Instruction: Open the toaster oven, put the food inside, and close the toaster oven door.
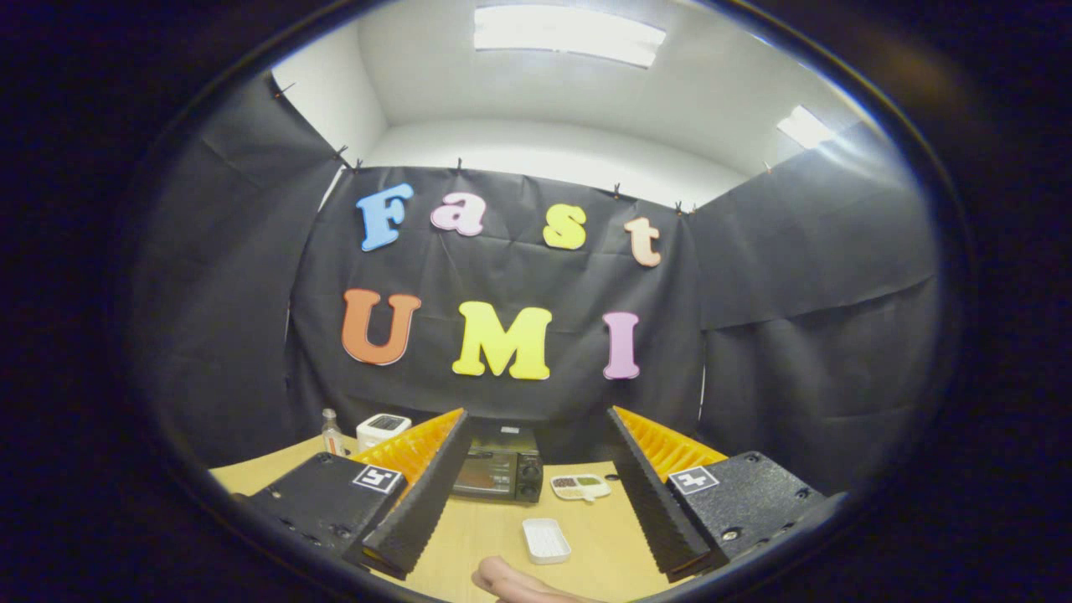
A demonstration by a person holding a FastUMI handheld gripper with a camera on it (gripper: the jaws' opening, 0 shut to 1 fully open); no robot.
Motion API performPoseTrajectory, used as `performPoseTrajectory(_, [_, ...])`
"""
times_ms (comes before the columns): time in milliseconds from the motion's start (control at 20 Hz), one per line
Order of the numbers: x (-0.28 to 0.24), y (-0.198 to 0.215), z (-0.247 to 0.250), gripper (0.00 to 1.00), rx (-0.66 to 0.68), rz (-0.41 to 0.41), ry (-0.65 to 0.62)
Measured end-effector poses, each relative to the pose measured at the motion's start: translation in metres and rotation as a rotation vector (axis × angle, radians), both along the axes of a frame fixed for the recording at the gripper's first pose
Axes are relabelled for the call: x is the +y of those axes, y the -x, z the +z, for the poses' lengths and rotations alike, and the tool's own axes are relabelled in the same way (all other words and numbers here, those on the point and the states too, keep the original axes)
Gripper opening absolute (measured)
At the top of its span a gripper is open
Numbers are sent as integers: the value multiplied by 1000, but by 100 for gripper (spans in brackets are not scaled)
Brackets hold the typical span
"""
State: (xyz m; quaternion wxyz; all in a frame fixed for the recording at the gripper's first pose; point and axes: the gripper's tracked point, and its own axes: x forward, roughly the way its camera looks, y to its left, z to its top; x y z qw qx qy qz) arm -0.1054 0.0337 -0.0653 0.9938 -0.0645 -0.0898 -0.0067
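Gripper view shows our tongs (536, 511) held wide apart with nothing between them, well short of everything on the wooden surface (494, 536). Straight ahead at twelve o'clock, beyond the fingertips and against the booth's black cloth wall, stands the toaster oven (499, 474); as far as we can tell at this small size its glass door is up and shut, with the knobs down its right side. Just to the oven's right, at about one o'clock from us, lies a small pale dish (579, 487) holding what look like dark and green bits of food; we take this for the food the task means, though it is too small to be sure. Nearer to us, between the two fingers, lies a white ribbed tray (546, 539), which looks bare. At ten o'clock, past the left finger, we see a small bottle (332, 432) and a white box-like gadget (383, 430). Close under the tongs, at six o'clock, part of a hand (519, 584) rests on the surface. We judge that the main part of the task is left: the food sits outside the oven and the door appears closed, so the food has yet to end up inside behind a shut door. What is inside the oven we cannot make out through the glass.
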Motion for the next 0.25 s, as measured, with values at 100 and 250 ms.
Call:
performPoseTrajectory(100, [2, 7, -6, 100, 3, 5, 29])
performPoseTrajectory(250, [1, 5, -12, 100, 38, 8, 11])
